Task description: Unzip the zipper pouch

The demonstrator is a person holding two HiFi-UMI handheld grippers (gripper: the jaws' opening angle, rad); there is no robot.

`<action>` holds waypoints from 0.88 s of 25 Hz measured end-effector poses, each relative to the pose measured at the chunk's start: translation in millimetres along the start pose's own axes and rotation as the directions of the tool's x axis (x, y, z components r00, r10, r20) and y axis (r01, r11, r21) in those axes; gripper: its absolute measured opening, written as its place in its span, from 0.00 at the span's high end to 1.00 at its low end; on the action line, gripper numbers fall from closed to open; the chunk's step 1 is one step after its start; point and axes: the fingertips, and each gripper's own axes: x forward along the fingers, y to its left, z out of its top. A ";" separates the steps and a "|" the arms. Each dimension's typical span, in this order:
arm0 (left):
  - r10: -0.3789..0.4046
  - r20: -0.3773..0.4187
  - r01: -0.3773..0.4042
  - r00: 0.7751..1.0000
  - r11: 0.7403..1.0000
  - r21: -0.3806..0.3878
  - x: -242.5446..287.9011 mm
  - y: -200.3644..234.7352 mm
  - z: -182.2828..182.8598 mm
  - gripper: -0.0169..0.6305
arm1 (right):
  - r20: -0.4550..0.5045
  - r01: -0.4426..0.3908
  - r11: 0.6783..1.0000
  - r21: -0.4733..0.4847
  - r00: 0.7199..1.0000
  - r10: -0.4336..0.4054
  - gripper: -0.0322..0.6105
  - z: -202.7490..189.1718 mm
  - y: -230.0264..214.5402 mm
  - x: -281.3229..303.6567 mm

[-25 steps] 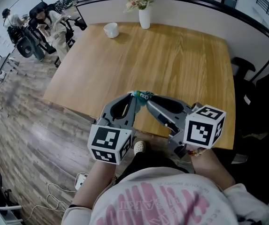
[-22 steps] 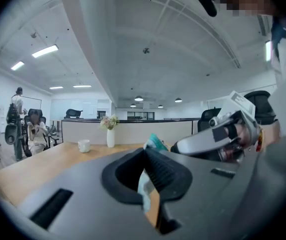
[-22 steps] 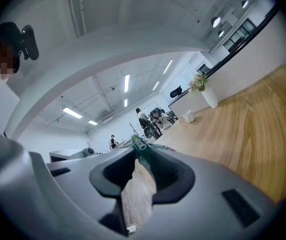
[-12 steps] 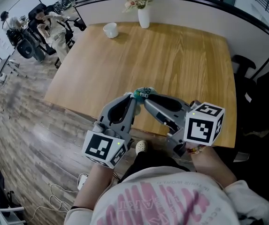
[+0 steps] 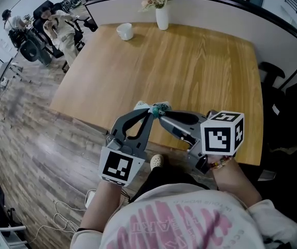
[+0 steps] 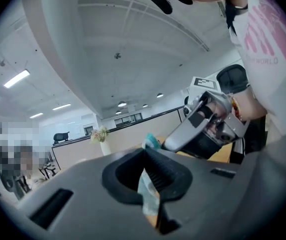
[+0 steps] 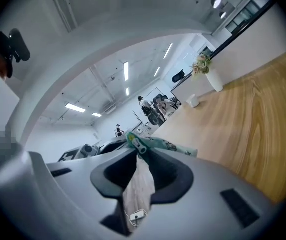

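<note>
Head view. Left gripper (image 5: 149,111) and right gripper (image 5: 161,116) tip to tip above the near edge of the wooden table (image 5: 189,61). Teal zipper pouch (image 5: 158,107) held in the air between the two tips, clear of the tabletop. White vase (image 5: 161,18) with flowers and white cup (image 5: 124,31) at the far edge. Pink lettering on white shirt (image 5: 189,224), not legible from here.

Left gripper view. Jaws pressed together on a fold of pouch fabric. Shirt lettering partly legible: ends in "WORLD".

Right gripper view. Jaws just closing, pinching the zipper pull (image 7: 138,144) at their very tips. Pouch edge trailing off to the right, its print too small to read.
</note>
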 end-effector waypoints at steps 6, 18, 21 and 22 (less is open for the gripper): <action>0.025 -0.070 -0.024 0.997 1.000 0.015 3.0 3.0 -17.1 0.96 | -0.048 0.052 0.995 -0.086 0.997 -0.056 0.86 -5.0 -6.8 4.5; -0.168 -0.271 0.234 0.948 0.943 0.235 3.2 -28.3 -48.7 0.96 | -0.262 0.072 0.980 -0.185 0.958 -0.120 0.87 -50.9 -21.8 12.1; -0.195 -0.281 0.256 0.940 0.945 0.202 2.8 -28.4 -51.8 0.96 | -0.278 0.058 0.967 -0.250 0.952 -0.129 0.88 -54.9 -19.5 14.4; -0.200 -0.283 0.260 0.938 0.947 0.190 2.5 -27.9 -52.6 0.96 | -0.283 0.051 0.963 -0.263 0.950 -0.128 0.89 -56.0 -18.4 14.8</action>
